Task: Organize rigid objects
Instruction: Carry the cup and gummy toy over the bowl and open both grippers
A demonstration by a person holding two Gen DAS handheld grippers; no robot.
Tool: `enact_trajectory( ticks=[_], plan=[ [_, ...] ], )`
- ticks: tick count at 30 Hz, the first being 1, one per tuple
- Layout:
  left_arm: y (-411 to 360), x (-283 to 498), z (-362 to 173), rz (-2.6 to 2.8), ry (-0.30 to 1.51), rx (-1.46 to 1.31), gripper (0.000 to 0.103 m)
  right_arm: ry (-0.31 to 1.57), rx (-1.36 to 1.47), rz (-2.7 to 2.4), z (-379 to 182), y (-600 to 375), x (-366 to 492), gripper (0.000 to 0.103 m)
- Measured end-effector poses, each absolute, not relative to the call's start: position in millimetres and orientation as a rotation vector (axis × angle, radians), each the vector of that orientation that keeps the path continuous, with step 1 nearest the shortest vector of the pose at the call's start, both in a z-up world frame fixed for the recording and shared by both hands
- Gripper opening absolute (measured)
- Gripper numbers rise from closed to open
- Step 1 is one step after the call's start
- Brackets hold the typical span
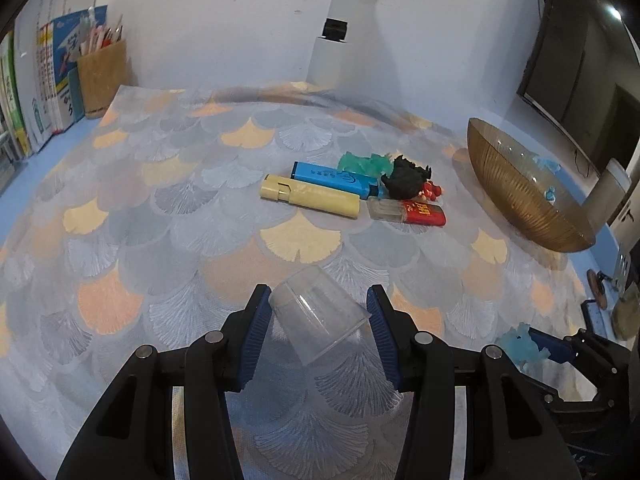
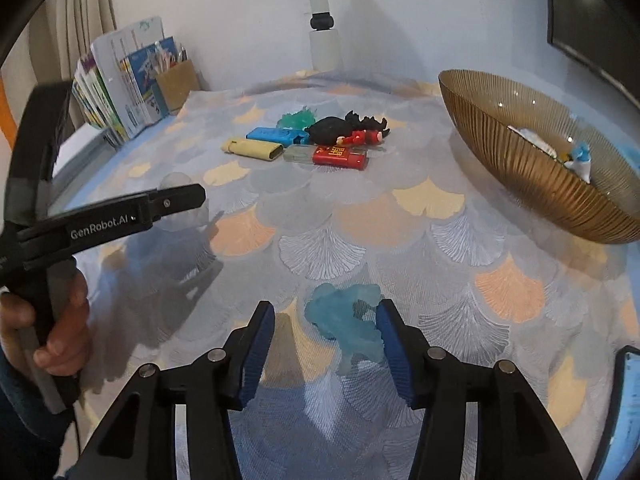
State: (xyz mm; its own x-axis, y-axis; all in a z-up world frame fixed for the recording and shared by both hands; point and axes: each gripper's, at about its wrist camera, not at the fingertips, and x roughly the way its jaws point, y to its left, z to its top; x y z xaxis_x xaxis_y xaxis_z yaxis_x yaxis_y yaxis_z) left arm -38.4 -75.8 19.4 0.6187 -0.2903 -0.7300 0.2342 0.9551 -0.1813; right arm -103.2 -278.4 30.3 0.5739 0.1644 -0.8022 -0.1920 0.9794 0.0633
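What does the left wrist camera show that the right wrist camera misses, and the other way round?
Only the left wrist view shows the clear plastic cup plainly, tilted between the left hand-held gripper pads, and a dark screen on the right. Only the right wrist view shows the person's hand on the left gripper's handle and a curtain. Both show the lighters, the amber bowl, the pale blue figurine and the books.

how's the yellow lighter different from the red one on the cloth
The yellow lighter is pale and opaque all over; the red lighter has a clear end and gold characters on its red body. The yellow one looks longer and lies beside the blue lighter; the red one lies by the black figure. Both lie flat, untouched.
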Motion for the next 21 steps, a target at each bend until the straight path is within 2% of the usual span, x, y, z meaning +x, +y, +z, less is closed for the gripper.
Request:
enact_trajectory(
  ticks=[1,3,13,21],
  plan=[
    [-76,-38,20,-0.304,0.851,-0.069,0.046,0.934,-0.041,0.203,30,-277,-104,0.048],
    [-76,-39,20,-0.309,0.845,-0.066,0.046,0.924,-0.075,0.191,30,-273,-107,0.036],
    [-94,-41,27,-0.295,0.855,0.003,0.046,0.901,-0.053,0.267,40,-273,-128,0.036],
    [-177,-27,122,-0.486,0.72,-0.006,0.046,0.718,0.057,0.083,164,-381,-122,0.036]
  ],
)
